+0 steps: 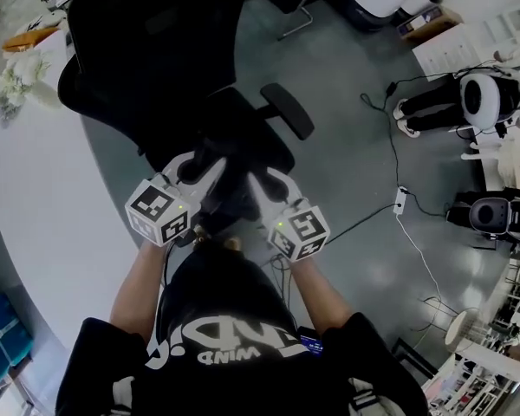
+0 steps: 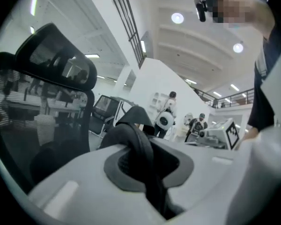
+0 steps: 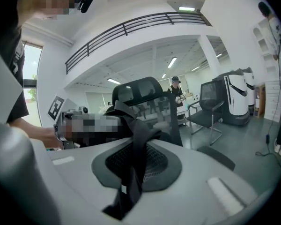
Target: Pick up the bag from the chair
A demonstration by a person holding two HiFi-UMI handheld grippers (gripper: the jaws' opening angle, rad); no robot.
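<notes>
Black soft fabric bag (image 1: 233, 187), judged light and floppy, is being held by its webbing straps (image 3: 136, 146); left gripper (image 1: 199, 170) and right gripper (image 1: 270, 185) jaws are each pinching one.

The bag (image 1: 232, 199) blurs into the dark chair (image 1: 156, 42).

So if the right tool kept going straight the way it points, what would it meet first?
Apart from the bag strap clamped in it, the right tool would likely meet the black chair's backrest, which stands right behind the strap in the right gripper view; depth is unclear.
</notes>
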